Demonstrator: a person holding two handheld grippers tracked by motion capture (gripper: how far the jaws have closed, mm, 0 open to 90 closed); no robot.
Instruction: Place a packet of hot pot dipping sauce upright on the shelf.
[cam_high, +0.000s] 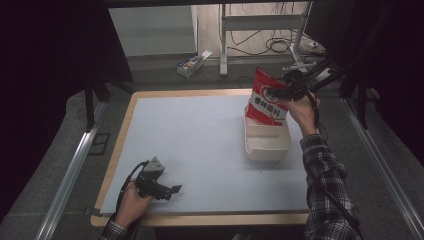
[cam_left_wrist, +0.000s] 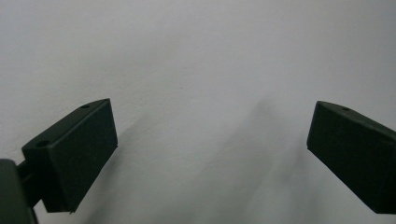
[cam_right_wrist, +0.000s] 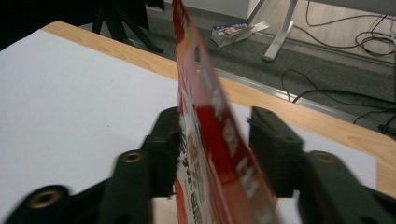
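A red snack bag (cam_high: 265, 102) with white lettering stands upright at the far right of the table, its lower end inside a white rectangular bin (cam_high: 267, 150). My right gripper (cam_high: 287, 91) comes at it from the right and is shut on its upper part. In the right gripper view the bag (cam_right_wrist: 205, 116) runs edge-on between the two black jaws of that gripper (cam_right_wrist: 215, 140). My left gripper (cam_high: 172, 190) lies low at the table's front left, open. Its jaws (cam_left_wrist: 210, 140) stand wide apart over the bare pale sheet.
A pale sheet (cam_high: 190, 130) covers the wooden table. Beyond the far edge, on the grey floor, lie a small box (cam_high: 192, 64), a white desk frame (cam_high: 223, 45) and loose cables (cam_high: 280, 45). A metal rail (cam_high: 70, 175) runs along the left side.
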